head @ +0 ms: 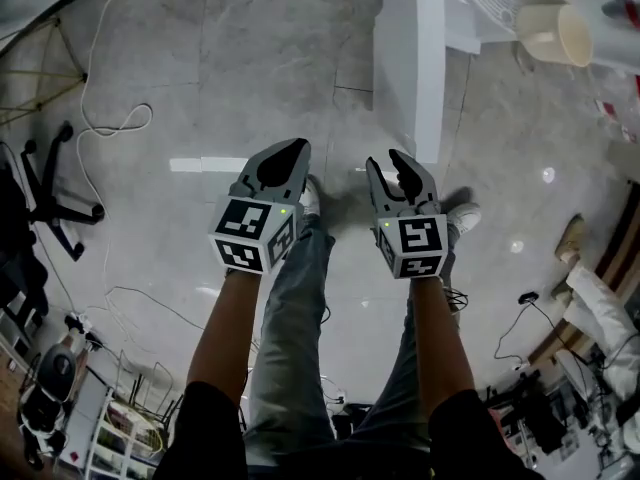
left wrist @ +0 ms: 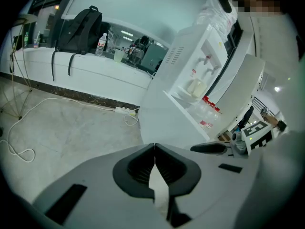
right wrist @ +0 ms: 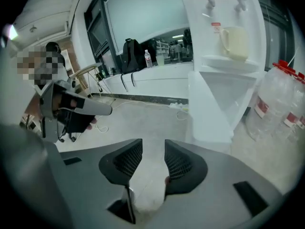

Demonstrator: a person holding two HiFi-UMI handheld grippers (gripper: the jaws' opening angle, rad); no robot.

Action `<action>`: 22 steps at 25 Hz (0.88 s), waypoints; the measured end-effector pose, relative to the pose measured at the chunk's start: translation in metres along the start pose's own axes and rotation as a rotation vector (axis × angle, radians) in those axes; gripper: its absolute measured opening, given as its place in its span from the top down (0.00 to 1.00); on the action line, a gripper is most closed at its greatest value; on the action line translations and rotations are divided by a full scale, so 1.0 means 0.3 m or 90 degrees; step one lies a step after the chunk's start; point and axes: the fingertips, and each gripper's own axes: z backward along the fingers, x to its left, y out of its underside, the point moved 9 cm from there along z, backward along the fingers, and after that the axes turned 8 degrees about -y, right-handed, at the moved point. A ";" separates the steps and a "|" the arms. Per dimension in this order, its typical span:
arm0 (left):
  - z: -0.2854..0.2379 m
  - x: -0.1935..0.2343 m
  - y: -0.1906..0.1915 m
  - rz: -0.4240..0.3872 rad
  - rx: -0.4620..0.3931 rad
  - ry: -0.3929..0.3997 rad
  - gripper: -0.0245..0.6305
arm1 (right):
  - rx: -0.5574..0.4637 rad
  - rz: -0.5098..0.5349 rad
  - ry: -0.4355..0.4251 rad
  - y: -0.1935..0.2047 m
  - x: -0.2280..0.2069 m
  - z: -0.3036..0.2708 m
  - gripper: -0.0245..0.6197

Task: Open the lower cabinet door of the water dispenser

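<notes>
Left gripper (head: 297, 148) jaws are together on nothing, right gripper (head: 386, 160) jaws are apart and empty, and the lower door (head: 428, 68) stands swung out ahead of the right jaws, untouched.

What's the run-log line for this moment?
lower cabinet door: swung open | water dispenser: no gripper contact | left gripper: fingers shut, empty | right gripper: fingers apart, empty

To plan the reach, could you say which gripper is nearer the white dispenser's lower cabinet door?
Right. The right gripper is just short of the white lower cabinet door; the left gripper is farther off, leftward.
</notes>
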 end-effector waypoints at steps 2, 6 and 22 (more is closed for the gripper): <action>0.010 0.023 -0.003 0.004 -0.001 -0.004 0.94 | 0.000 0.005 -0.011 -0.031 0.019 -0.028 0.72; 0.027 0.042 0.003 0.008 0.005 -0.012 0.94 | -0.005 0.037 -0.024 -0.070 0.032 -0.042 0.72; 0.207 -0.121 -0.215 -0.036 -0.044 -0.030 0.94 | -0.048 0.067 -0.048 -0.318 0.104 0.179 0.79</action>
